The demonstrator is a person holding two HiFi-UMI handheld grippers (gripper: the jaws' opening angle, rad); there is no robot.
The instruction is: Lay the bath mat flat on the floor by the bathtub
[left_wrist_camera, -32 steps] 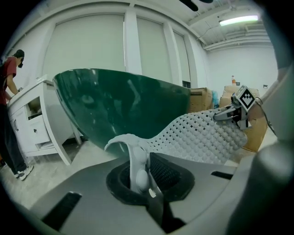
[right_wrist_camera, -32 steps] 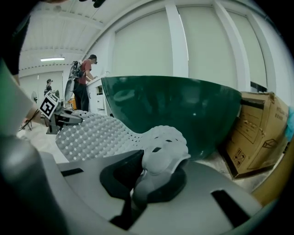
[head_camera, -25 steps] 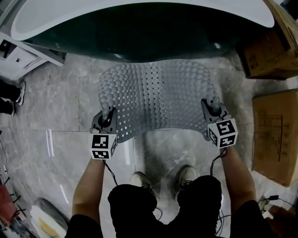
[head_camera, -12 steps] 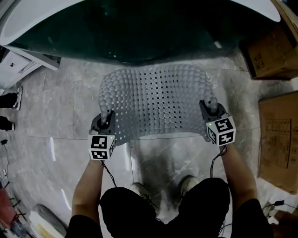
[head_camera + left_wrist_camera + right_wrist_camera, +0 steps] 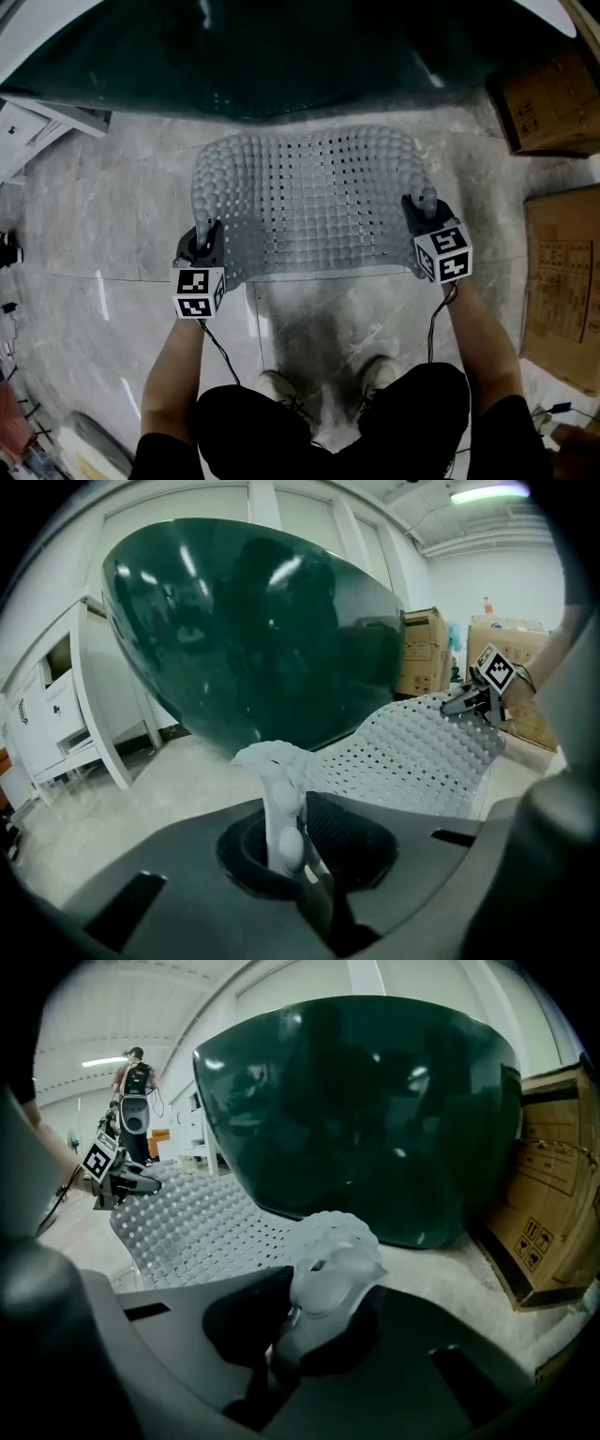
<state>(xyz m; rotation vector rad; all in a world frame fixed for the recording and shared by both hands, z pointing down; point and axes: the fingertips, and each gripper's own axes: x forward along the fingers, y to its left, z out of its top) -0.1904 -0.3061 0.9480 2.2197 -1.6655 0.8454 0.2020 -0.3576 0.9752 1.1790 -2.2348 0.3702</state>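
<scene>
A pale grey, bumpy bath mat (image 5: 309,202) with small holes hangs stretched between both grippers, just above the marble floor (image 5: 103,216) in front of the dark green bathtub (image 5: 281,56). My left gripper (image 5: 208,234) is shut on the mat's near left corner (image 5: 277,789). At the near right corner (image 5: 328,1260) my right gripper (image 5: 419,204) is shut as well. The mat's far edge reaches toward the tub's base. In the left gripper view the mat (image 5: 422,757) sags across to the other gripper (image 5: 483,691).
Cardboard boxes (image 5: 548,94) stand at the right of the tub, and another box (image 5: 562,272) lies on the floor further right. A white cabinet (image 5: 37,131) stands at the left. The person's shoes (image 5: 375,370) are just behind the mat.
Both grippers have come down with the mat, which now hangs lower and flatter over the floor. The grips are the same.
</scene>
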